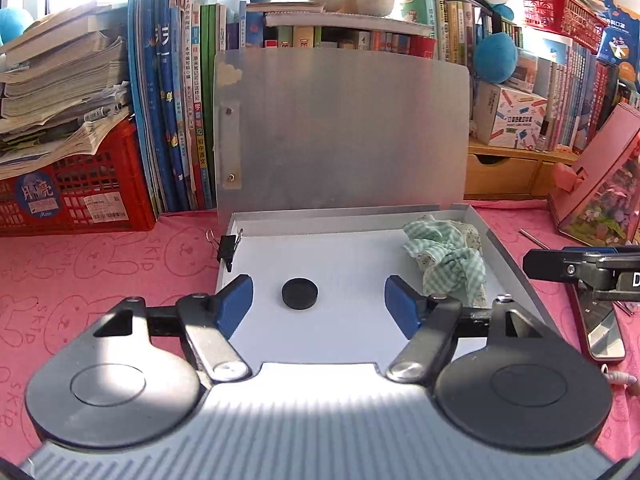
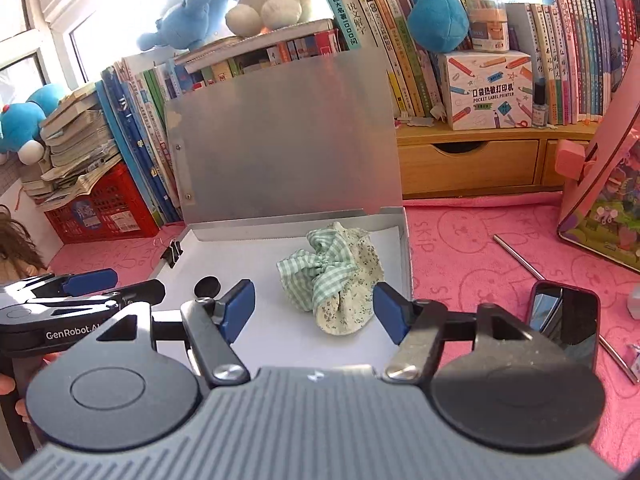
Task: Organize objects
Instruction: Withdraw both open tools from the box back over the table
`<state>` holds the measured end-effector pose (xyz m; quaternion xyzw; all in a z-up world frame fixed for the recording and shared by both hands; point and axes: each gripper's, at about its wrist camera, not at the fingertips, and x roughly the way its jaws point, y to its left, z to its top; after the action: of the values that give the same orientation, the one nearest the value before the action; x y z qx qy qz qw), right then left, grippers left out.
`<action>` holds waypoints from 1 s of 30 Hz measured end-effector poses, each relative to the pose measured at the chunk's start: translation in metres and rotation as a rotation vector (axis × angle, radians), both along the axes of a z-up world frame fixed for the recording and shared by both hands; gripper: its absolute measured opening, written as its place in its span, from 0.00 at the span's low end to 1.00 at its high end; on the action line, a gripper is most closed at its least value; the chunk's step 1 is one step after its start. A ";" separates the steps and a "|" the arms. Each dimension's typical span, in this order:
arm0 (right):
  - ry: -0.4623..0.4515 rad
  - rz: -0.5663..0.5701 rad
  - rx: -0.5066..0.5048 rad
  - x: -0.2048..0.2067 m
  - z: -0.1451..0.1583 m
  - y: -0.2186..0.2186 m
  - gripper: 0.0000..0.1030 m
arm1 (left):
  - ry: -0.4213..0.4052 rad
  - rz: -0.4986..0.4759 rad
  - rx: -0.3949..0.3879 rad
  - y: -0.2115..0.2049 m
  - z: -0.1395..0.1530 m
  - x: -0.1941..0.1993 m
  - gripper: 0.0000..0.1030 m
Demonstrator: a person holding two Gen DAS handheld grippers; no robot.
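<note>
An open grey box point(image 1: 516, 256) with its lid point(image 1: 344, 128) upright lies on the pink cloth. Inside lie a black round disc point(image 1: 299, 294) and a green checked cloth scrunchie point(image 1: 448, 256). A black binder clip point(image 1: 228, 246) sits on the box's left wall. My left gripper point(image 1: 319, 304) is open and empty, with the disc between its blue fingers. My right gripper point(image 2: 315, 306) is open and empty over the box, its fingers either side of the scrunchie point(image 2: 336, 276). The disc point(image 2: 207, 287), clip point(image 2: 172, 254) and left gripper point(image 2: 90, 278) show at left.
A phone point(image 2: 568, 320) and a metal rod point(image 2: 520, 258) lie on the pink cloth right of the box. A red crate point(image 1: 76, 196) under stacked papers, rows of books, plush toys, a wooden drawer unit point(image 2: 468, 164) and a pink case point(image 2: 604, 184) surround the area.
</note>
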<state>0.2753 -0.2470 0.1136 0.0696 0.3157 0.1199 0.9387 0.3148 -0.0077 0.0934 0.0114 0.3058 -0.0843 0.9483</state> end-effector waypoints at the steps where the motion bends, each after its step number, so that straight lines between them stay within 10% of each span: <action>1: -0.020 0.011 -0.006 -0.009 0.003 0.000 0.77 | -0.013 -0.012 -0.001 0.000 0.003 -0.011 0.75; 14: -0.169 0.096 -0.022 -0.131 0.006 -0.004 0.84 | -0.096 -0.087 -0.136 0.014 0.012 -0.144 0.80; 30: -0.218 0.121 -0.154 -0.217 -0.041 0.008 0.87 | -0.133 -0.082 -0.101 0.015 -0.034 -0.254 0.81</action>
<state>0.0584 -0.2390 0.0724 -0.0353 0.2235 0.1584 0.9611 0.0611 0.0069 0.0598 -0.0184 0.2368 -0.1373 0.9616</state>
